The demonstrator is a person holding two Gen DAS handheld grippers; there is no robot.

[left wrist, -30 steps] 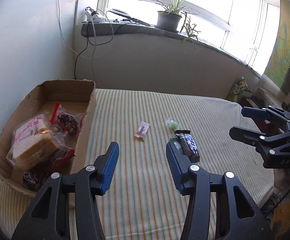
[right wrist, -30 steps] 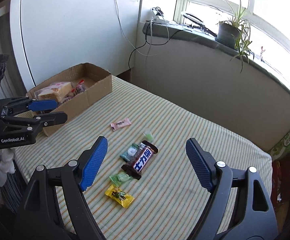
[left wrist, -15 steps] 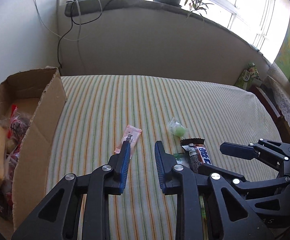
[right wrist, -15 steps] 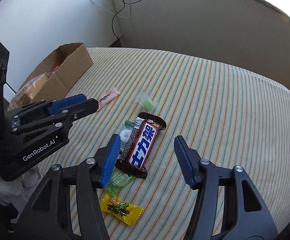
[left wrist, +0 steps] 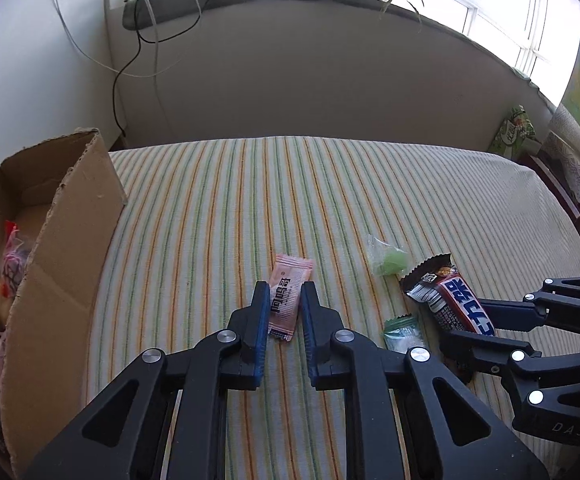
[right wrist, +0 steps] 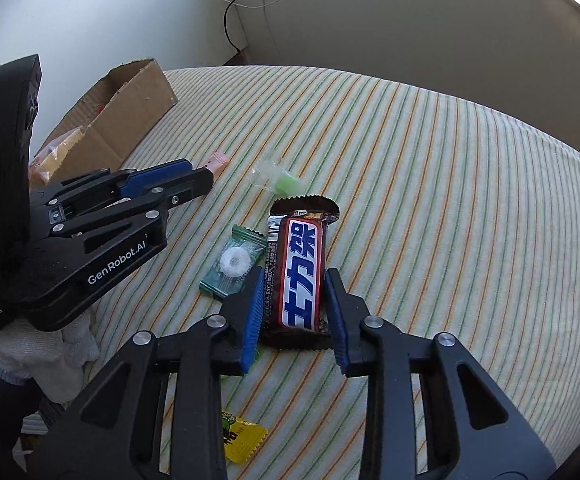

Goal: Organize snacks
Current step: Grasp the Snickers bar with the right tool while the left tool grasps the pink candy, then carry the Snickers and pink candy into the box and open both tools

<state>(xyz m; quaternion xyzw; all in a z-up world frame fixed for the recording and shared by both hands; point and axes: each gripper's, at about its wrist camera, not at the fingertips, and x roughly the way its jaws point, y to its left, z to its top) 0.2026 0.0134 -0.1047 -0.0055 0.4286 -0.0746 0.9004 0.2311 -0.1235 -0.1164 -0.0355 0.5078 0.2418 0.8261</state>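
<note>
While my left gripper (left wrist: 285, 300) is clamped on the pink sachet (left wrist: 288, 297), whose far end sticks out past the tips, my right gripper (right wrist: 292, 285) is closing on the chocolate bar (right wrist: 300, 276), pads against its sides. Both snacks lie on the striped cloth (left wrist: 330, 200), right of the cardboard box (left wrist: 65, 248).

bed cover (left wrist: 370, 184): cream, green and orange stripes
sachet (left wrist: 287, 296): pale pink
chocolate bar (right wrist: 300, 276): brown, blue lettering
box (left wrist: 61, 264): brown
</note>
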